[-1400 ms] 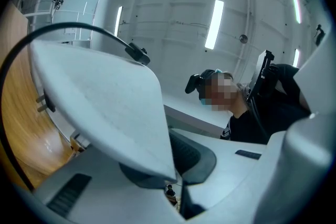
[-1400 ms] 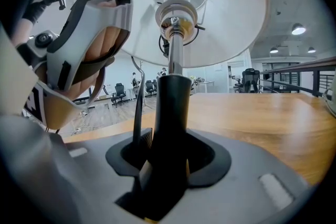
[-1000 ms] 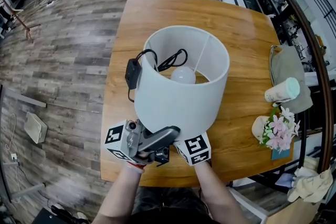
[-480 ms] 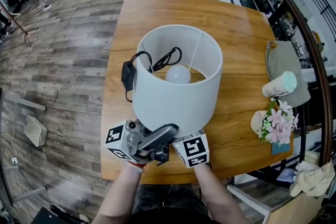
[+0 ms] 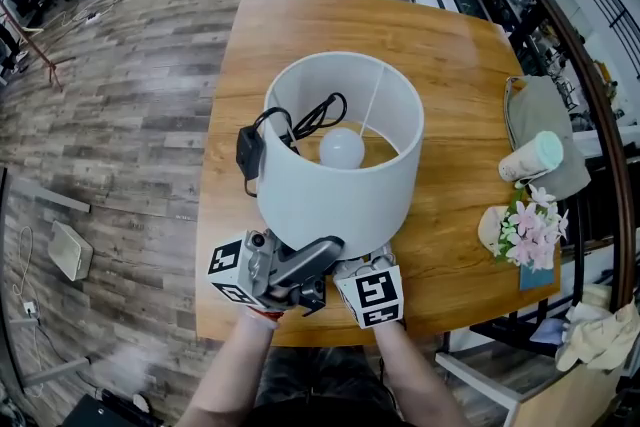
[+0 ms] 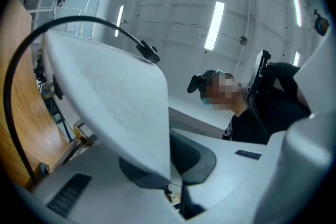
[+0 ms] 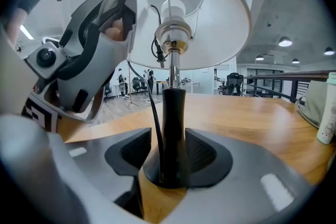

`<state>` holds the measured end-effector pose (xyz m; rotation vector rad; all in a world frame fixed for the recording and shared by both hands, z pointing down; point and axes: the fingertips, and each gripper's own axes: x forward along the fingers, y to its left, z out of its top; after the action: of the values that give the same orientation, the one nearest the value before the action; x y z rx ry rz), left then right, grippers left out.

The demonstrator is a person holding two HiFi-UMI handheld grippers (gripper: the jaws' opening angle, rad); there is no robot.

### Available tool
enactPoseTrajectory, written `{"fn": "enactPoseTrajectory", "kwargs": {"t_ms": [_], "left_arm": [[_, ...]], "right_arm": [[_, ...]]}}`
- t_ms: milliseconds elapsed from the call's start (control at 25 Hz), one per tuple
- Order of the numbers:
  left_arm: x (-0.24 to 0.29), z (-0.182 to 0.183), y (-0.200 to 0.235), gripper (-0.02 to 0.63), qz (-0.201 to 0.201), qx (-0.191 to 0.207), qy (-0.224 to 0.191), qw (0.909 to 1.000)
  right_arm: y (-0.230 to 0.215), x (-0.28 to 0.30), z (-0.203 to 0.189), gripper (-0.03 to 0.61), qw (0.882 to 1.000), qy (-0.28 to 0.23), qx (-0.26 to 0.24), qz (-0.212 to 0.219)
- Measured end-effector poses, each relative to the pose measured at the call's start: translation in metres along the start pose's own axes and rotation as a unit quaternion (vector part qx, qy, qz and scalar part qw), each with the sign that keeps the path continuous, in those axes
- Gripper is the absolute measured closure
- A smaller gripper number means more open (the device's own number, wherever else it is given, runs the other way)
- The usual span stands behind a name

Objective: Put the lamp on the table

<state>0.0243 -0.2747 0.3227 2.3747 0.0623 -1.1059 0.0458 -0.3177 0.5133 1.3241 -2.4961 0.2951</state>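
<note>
Fingers of the right gripper (image 7: 169, 157) are closed around the black stem (image 7: 172, 123) of the lamp (image 5: 335, 190), low down by its foot, with the cord (image 7: 153, 113) running alongside. Beside it, the left gripper (image 6: 168, 165) pinches the lower rim of the white shade (image 6: 115, 113). The lamp stands upright over the near part of the desk (image 5: 450, 65), bulb (image 5: 342, 147) showing inside the shade. Its foot looks down on the wood or just above it; I cannot tell which. Carrying seems nearly done. Settling the foot, if needed, and letting go remain. Further right, a cup (image 5: 530, 157) and flowers (image 5: 528, 230) sit well apart.
</note>
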Motion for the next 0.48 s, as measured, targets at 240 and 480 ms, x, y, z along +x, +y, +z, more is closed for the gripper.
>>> {"fn": "enactPoseTrajectory", "kwargs": {"t_ms": [240, 480], "left_arm": [[0.001, -0.008, -0.006, 0.614, -0.001, -0.001, 0.009, 1.0000], [-0.003, -0.017, -0.011, 0.611, -0.001, -0.006, 0.018, 0.9998]], "right_arm": [[0.001, -0.013, -0.001, 0.371, 1.000, 0.000, 0.005, -0.011], [0.005, -0.021, -0.006, 0.373, 1.000, 0.002, 0.009, -0.015]]}}
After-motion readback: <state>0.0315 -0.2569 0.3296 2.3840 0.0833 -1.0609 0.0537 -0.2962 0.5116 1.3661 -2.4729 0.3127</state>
